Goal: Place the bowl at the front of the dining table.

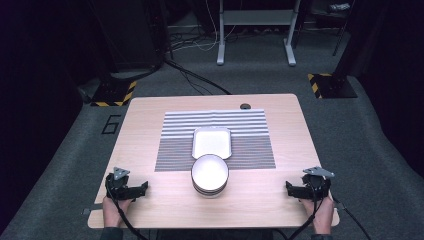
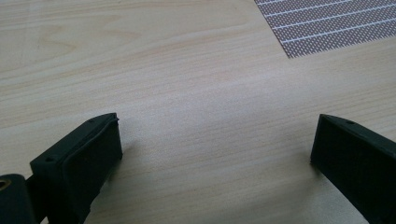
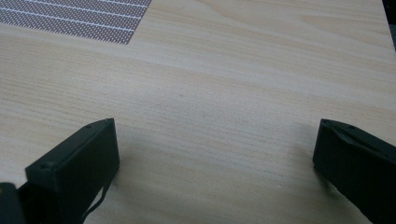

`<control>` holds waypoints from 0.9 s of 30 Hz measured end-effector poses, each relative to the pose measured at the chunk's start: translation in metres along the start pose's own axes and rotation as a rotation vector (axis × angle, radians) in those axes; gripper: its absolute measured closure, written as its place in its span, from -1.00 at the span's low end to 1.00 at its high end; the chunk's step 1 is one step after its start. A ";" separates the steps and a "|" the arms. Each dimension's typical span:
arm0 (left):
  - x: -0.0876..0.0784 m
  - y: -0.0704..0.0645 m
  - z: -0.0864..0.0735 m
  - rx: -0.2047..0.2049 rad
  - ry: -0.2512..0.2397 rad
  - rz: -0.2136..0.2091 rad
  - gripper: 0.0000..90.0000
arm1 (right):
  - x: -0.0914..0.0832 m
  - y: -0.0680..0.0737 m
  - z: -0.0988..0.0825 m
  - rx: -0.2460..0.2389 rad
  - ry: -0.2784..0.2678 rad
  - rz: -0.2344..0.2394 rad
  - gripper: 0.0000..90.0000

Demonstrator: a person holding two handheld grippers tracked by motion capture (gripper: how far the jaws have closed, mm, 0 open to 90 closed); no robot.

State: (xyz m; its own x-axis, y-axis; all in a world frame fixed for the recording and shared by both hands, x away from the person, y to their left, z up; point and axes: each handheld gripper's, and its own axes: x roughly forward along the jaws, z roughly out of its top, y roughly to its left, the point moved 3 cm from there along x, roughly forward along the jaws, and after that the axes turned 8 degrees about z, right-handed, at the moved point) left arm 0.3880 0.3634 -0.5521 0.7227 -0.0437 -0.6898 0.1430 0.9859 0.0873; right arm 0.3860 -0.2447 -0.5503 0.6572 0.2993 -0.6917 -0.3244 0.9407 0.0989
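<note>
A striped grey placemat (image 1: 215,140) lies in the middle of the wooden table (image 1: 280,200). On it rests a white rectangular tray (image 1: 212,142). Just in front of the tray stands a stack of round white bowls (image 1: 210,173), half on the mat's near edge. My left gripper (image 1: 131,189) rests on the table near the front left corner, open, with bare wood between its jaws (image 2: 215,135). My right gripper (image 1: 296,189) sits near the front right corner, also open and empty (image 3: 215,140). A corner of the placemat (image 2: 327,23) (image 3: 79,18) appears in both gripper views.
A dark round cable port (image 1: 245,106) sits at the table's far edge. Beyond the table, the grey carpet holds cables, a white desk frame (image 1: 255,30) and yellow-black striped stand bases (image 1: 114,93). Bare wood lies to both sides of the mat.
</note>
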 end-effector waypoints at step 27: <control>-0.003 -0.001 -0.001 -0.011 -0.013 -0.004 -0.94 | -0.003 0.001 -0.001 -0.020 -0.018 0.039 -1.00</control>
State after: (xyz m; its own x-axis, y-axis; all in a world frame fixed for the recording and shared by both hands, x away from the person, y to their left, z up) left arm 0.3856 0.3626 -0.5508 0.7308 -0.0497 -0.6808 0.1383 0.9874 0.0764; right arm 0.3834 -0.2445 -0.5488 0.6556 0.3389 -0.6748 -0.3635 0.9249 0.1114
